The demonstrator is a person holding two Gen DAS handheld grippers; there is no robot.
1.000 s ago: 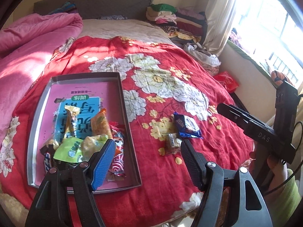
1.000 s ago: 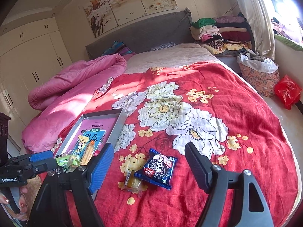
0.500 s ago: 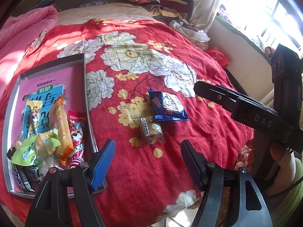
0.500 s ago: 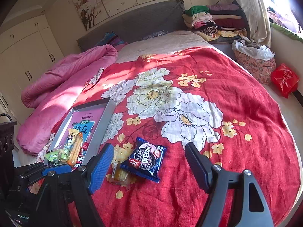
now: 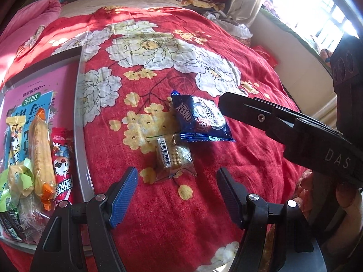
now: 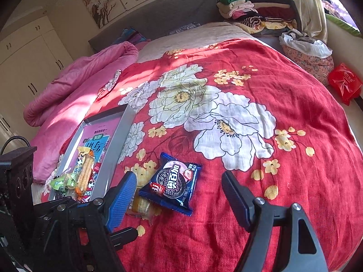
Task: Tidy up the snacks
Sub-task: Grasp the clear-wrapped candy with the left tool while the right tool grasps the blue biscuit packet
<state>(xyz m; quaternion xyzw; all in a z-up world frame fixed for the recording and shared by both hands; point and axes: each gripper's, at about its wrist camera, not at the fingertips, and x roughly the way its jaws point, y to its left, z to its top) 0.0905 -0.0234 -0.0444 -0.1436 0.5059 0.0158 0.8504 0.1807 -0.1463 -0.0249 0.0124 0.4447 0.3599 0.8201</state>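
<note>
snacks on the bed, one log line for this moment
left gripper: open, over clear-wrapped snack | right gripper: open, over blue cookie pack | tray: holds others

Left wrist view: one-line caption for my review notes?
Open left claw above a clear-wrapped snack and blue cookie packet on the red floral blanket, beside the filled tray.

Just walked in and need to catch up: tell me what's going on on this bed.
A person holding a claw in each hand is sorting snacks into a grey tray on the red floral bedspread. Several packets already lie in it. Two remain outside: a blue cookie packet and a small clear-wrapped snack. The left claw and right claw hover open over them, holding nothing.
</note>
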